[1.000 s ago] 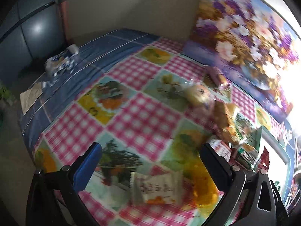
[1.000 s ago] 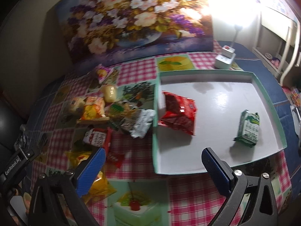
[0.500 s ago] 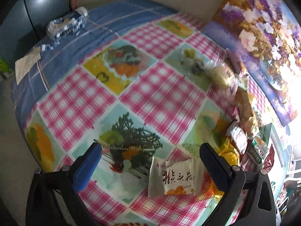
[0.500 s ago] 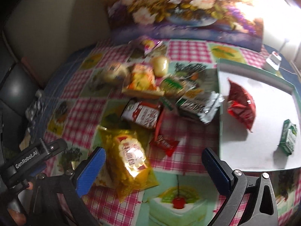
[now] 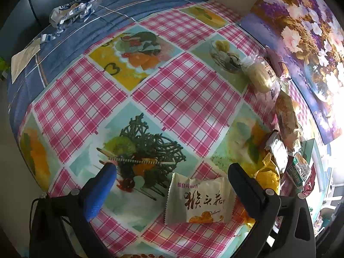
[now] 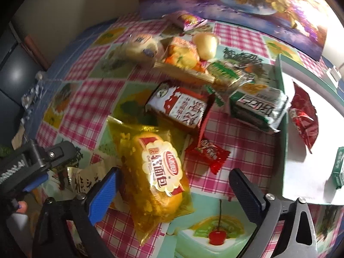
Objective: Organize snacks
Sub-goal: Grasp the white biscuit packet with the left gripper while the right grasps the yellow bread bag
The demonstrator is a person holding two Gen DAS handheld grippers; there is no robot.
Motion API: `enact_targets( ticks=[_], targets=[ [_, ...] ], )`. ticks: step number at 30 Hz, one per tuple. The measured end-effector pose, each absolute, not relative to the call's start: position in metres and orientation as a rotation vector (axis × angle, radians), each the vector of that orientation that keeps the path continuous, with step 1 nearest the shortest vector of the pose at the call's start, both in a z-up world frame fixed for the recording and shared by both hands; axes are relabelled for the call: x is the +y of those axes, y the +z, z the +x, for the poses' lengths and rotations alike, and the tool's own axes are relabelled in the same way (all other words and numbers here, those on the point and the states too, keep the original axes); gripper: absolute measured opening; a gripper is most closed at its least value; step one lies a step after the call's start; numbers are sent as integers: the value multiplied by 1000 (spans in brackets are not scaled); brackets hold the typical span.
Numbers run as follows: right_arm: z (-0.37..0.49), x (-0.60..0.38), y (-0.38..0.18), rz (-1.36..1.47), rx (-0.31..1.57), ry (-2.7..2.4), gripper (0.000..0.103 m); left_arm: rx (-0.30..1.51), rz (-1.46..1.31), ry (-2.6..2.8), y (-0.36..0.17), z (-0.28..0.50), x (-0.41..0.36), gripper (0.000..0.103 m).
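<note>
In the left wrist view, the left claw (image 5: 169,185) hangs low over the surface (image 5: 182,90) with its jaws wide apart and nothing between them but a white biscuit packet (image 5: 198,200), which lies flat on the checked cloth close to the right-hand finger; more snacks trail away along the right edge, among them a pale bun (image 5: 261,76). In the right wrist view, the right claw (image 6: 172,191) also stands open, its jaws on either side of a yellow bread bag (image 6: 159,172) that rests on the cloth, not yet gripped. Beyond it lie a red-and-white packet (image 6: 180,107), a small red candy (image 6: 209,153), a green-and-white packet (image 6: 258,107) just beside the tray wall, and a cluster of buns and cakes farther back. The white tray (image 6: 301,172) holds only a red bag (image 6: 305,118) and a green box (image 6: 338,167). Judged from this, the sorting is barely begun: two items are in, and most of the pile remains outside.
</note>
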State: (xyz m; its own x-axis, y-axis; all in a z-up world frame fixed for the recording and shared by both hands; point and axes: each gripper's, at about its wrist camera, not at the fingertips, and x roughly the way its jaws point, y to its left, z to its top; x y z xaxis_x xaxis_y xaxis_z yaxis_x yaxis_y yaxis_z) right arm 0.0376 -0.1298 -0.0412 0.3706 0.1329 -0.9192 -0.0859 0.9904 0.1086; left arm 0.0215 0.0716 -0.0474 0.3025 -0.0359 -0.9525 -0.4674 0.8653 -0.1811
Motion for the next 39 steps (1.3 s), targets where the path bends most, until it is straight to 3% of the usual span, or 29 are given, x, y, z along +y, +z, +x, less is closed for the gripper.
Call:
enact_targets(
  ticks=[6, 13, 39],
  targets=[
    [41, -119, -49, 23, 1198, 180, 89, 1253, -455, 287, -48, 24, 67, 103],
    [41, -121, -49, 43, 1198, 171, 62, 1275, -462, 238, -52, 29, 61, 103],
    [26, -166, -42, 106, 1248, 3, 58, 1395, -336, 99, -82, 55, 2, 103]
  ],
)
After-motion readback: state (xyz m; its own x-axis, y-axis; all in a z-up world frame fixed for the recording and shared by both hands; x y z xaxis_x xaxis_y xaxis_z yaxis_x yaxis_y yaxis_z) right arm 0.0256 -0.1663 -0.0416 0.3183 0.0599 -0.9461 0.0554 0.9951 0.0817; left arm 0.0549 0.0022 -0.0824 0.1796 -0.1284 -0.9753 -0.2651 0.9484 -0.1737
